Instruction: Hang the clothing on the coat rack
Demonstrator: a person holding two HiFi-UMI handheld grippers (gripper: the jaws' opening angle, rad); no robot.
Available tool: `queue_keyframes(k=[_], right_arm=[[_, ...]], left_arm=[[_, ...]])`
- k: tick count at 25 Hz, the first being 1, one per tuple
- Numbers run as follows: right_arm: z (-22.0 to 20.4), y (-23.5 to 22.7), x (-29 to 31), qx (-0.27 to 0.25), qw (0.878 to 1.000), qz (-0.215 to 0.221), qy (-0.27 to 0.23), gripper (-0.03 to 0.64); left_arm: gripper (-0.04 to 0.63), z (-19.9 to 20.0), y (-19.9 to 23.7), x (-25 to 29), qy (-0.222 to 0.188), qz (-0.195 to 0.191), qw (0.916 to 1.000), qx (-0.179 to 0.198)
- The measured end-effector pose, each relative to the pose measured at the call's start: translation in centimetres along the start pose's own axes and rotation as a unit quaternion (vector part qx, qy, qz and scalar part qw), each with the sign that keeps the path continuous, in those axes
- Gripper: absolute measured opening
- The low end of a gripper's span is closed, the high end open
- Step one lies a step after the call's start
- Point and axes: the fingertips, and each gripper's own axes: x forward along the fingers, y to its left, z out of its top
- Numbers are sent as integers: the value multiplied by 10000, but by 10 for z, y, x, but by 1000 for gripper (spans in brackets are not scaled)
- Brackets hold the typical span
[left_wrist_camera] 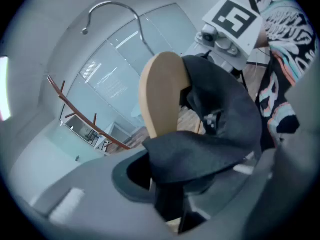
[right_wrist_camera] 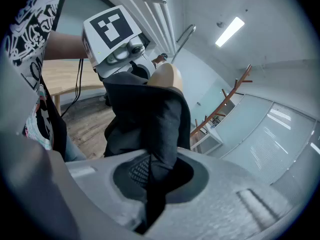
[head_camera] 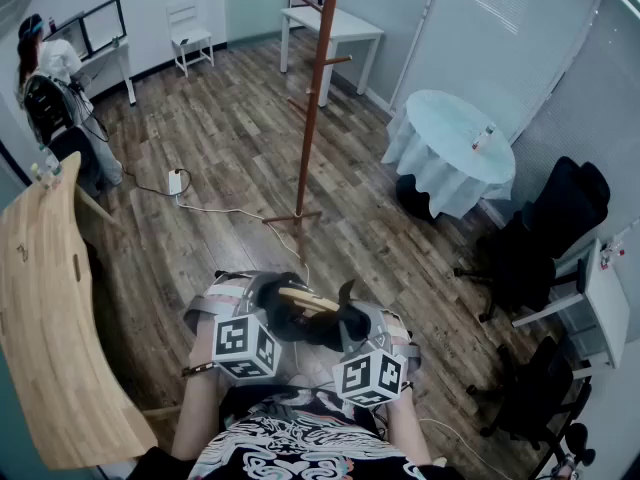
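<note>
Garment (head_camera: 318, 328), dark, on wooden hanger (head_camera: 303, 297): left gripper (head_camera: 262, 303) and right gripper (head_camera: 352, 326) both pinch its cloth; coat rack (head_camera: 312, 98) well apart.

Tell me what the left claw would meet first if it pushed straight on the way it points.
The dark clothing on the wooden hanger, which the left claw grips. Past it, probably the right claw, slightly off-line; depth is unclear.
</note>
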Motion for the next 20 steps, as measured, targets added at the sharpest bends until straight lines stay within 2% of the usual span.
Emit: queue_keyframes(k=[7,20], right_arm=[[-2,5,0,39,9999,116,36,23],[11,11,-10,-60,9997,181,-139,23]], left_arm=[[87,-3,-6,4,-27,-208,9998,-34],[86,-4,-6,-14,14,-91,10000,30]])
